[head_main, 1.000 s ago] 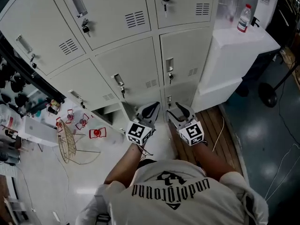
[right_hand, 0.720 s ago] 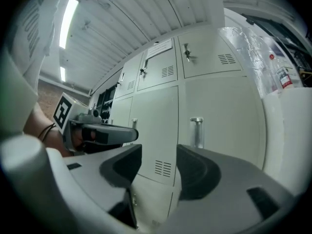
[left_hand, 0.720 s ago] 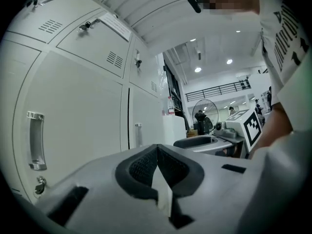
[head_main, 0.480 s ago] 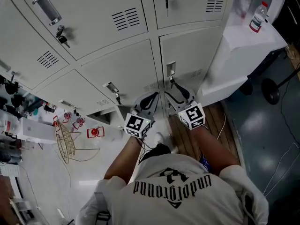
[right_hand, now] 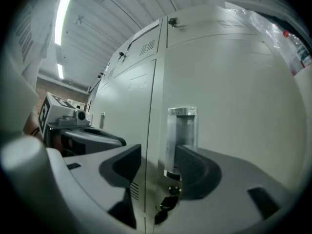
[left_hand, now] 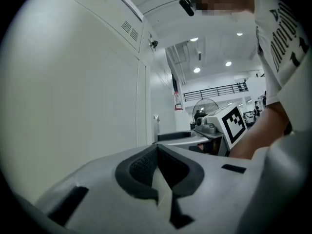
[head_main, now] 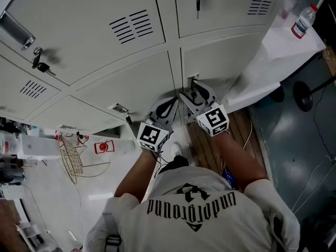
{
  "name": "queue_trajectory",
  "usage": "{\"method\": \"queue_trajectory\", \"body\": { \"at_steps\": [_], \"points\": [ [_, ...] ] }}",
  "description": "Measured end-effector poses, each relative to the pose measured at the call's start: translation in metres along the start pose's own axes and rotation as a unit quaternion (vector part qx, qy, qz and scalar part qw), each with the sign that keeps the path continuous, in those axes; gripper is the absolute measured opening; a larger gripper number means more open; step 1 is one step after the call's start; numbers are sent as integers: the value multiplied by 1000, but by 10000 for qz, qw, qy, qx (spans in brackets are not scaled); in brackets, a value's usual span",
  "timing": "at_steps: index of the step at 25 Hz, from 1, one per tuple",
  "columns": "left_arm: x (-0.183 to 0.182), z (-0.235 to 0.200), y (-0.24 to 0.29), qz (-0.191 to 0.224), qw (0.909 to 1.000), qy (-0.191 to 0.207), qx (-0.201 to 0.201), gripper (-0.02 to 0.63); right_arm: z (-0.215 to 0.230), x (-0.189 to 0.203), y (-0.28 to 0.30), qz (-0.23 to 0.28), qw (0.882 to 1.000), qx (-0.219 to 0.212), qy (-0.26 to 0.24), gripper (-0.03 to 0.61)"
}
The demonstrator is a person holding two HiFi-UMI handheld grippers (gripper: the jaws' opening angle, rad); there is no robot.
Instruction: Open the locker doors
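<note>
"Closing in on the lockers, are they? What's changed?"

"Both have travelled up to the door faces since a second ago. Starting left: the left gripper (head_main: 171,102) now sits close beside a bare door panel (left_hand: 73,91), its jaws together with nothing in them. Next to it, the right gripper (head_main: 190,95) has arrived at the handle (right_hand: 181,130) of the locker door (head_main: 231,56) right of the centre seam. Its jaws stand apart with the handle between them, the right-hand jaw just beside it."

"So the pull can start?"

"I'd judge not yet. The door lies shut and those jaws haven't closed on anything; closing on the handle seems the next need."

"What can't you make out?"

"From the head view, the right gripper covers the handle and the key (right_hand: 168,204) beneath it. Whether a pad already touches the metal, I can't tell. The left gripper view is mostly that bare panel. The lowest lockers are hidden behind the arms, and far right the bottle (head_main: 302,22) on the white cabinet (head_main: 273,51) is small, near the edge."
</note>
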State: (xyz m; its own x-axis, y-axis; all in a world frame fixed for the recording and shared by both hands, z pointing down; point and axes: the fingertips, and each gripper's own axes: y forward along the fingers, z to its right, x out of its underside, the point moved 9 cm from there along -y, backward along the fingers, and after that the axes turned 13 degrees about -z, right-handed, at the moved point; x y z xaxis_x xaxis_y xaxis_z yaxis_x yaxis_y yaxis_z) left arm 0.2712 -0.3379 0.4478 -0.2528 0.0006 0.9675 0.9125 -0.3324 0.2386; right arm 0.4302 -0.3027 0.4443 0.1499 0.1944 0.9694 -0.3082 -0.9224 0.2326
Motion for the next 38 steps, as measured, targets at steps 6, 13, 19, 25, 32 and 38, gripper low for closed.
{"method": "queue_trajectory", "body": {
  "at_steps": [6, 13, 19, 25, 32, 38],
  "points": [
    [2, -14, 8, -86, 9999, -51, 40, 8, 4, -3, 15, 78, 9999, -61, 124, 213],
    [2, -17, 10, -114, 9998, -184, 56, 7, 0, -5, 17, 151, 9997, 36, 195, 232],
    [2, -18, 7, -122, 9997, -206, 23, 7, -3, -5, 14, 172, 9994, -10, 307, 242],
    [5, -10, -3, -23, 9999, -125, -47, 8, -14, 0, -6, 232, 9989, 123, 383, 241],
    [6, 22, -6, -57, 9999, -111, 99, 8, -31, 16, -59, 180, 9978, 375, 523, 238],
    [0, 69, 5, -2, 9988, -18, 492, 7, -33, 32, -122, 102, 9941, 883, 627, 206]
  ]
}}
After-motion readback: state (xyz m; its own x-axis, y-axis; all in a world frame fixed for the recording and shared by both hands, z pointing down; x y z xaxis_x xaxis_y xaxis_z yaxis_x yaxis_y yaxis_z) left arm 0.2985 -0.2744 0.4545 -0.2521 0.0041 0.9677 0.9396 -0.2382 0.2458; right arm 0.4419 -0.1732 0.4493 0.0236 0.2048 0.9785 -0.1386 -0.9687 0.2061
